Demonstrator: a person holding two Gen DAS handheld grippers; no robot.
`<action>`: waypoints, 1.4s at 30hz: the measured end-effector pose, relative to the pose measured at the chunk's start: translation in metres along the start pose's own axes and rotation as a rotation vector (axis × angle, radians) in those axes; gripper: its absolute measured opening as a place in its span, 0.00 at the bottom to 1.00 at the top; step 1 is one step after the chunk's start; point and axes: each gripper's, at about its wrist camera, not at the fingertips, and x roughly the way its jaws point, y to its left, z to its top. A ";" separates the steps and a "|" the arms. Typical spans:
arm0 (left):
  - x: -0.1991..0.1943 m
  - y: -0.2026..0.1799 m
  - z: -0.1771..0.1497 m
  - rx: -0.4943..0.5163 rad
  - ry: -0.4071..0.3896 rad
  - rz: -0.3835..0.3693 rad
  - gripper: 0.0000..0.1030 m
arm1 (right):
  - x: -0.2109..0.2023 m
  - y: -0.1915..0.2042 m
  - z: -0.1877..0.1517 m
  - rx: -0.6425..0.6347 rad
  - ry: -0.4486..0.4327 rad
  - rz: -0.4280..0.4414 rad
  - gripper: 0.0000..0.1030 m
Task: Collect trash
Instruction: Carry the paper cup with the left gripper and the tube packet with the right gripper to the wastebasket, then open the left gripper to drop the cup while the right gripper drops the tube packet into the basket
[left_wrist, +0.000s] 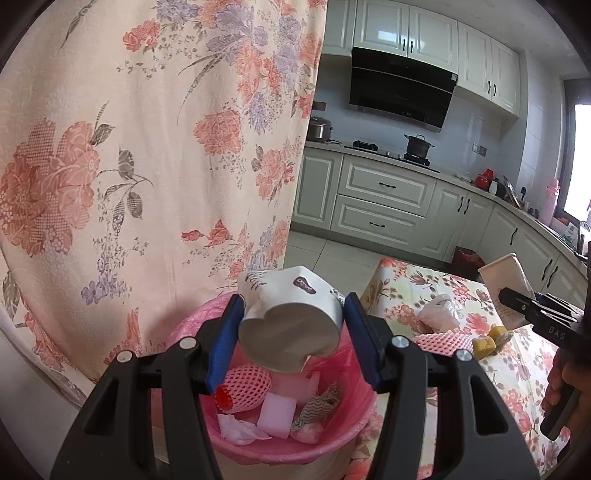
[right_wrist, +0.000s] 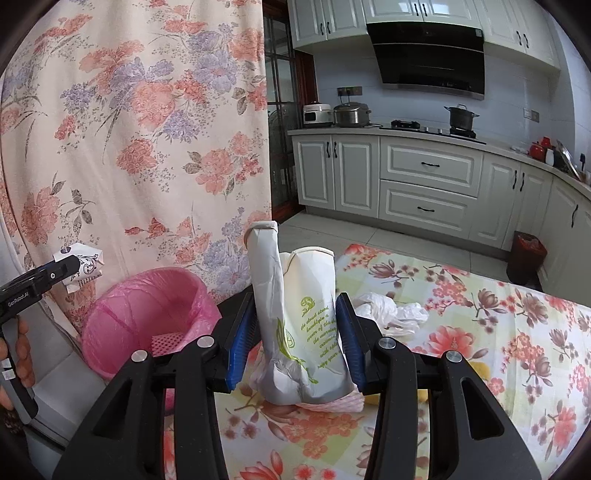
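Observation:
My left gripper (left_wrist: 293, 325) is shut on a crushed white paper cup (left_wrist: 288, 325) with a dark floral print, held right above the pink trash bin (left_wrist: 332, 439). The bin, lined with a pink bag, holds foam netting, tissue and wrappers. My right gripper (right_wrist: 295, 332) is shut on a crumpled white paper bag with green print (right_wrist: 306, 317), held above the floral tablecloth (right_wrist: 498, 350). In the right wrist view the bin (right_wrist: 147, 314) is to the left, with the left gripper (right_wrist: 79, 271) and its cup above it. The right gripper (left_wrist: 517, 299) shows at the right of the left wrist view.
On the table lie a crumpled white plastic bag (right_wrist: 388, 310), pink foam netting (left_wrist: 443, 341) and yellow pieces (left_wrist: 484, 345). A floral curtain (left_wrist: 147, 147) hangs behind the bin. Kitchen cabinets (right_wrist: 424, 184) line the far wall. A dark red floor bin (right_wrist: 526, 254) stands beyond the table.

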 end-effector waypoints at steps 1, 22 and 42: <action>0.000 0.003 0.000 -0.005 -0.001 0.004 0.53 | 0.002 0.005 0.002 -0.006 0.000 0.007 0.41; -0.011 0.037 -0.008 -0.056 -0.012 0.045 0.53 | 0.055 0.109 0.032 -0.116 0.031 0.155 0.41; -0.010 0.042 -0.006 -0.072 -0.013 0.059 0.55 | 0.085 0.139 0.039 -0.145 0.065 0.216 0.52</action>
